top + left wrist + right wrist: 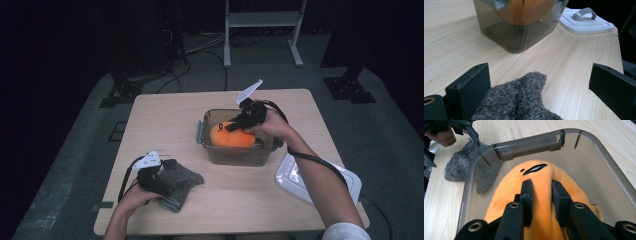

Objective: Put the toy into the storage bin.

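While the right gripper pinches a fold of the orange plush toy inside the clear bin, we judge it soft, light and best held mid-body.

right gripper: inside the clear bin, tipped down into it, jaws pinched on a fold of the orange plush
right forearm: comes in from bottom right, crosses the near right corner of the bin, wrist bent toward it
left gripper: near left of the bin, well apart from it, low over the grey cloth, jaws wide, pads clear of the cloth
left hand: wrapped around the gripper body from below, forearm enters at bottom left
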Tool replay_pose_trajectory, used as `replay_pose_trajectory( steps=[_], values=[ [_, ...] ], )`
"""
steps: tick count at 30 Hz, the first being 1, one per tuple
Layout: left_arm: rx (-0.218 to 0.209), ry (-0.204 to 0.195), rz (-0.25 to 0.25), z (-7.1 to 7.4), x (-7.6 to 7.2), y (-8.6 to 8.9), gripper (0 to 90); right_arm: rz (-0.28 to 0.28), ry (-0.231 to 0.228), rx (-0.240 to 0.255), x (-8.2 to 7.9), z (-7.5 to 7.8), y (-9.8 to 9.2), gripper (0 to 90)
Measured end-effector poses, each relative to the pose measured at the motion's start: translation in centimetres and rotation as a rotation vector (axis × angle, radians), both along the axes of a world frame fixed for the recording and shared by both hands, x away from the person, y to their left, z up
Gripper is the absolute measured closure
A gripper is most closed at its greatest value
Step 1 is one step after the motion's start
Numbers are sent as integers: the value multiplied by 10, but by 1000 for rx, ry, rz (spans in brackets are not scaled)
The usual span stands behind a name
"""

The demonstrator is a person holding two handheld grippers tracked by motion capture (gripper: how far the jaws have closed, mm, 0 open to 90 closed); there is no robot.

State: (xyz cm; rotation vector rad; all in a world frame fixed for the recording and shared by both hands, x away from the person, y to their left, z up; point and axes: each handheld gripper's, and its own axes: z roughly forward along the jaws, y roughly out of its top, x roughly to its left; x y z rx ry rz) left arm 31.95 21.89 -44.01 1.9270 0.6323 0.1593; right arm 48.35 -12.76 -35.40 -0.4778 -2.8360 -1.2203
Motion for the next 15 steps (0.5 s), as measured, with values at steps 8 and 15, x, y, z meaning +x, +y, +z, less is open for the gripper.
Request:
replay_pose_trajectory(
  steps=[8,15],
  values=[
    [0,2,-2,0,0,-1,29,10,10,-19,-2,-1,2,684],
    [3,3,-2,-1,0,-1,29,8,18,-30,-2,-2,3,657]
  ],
)
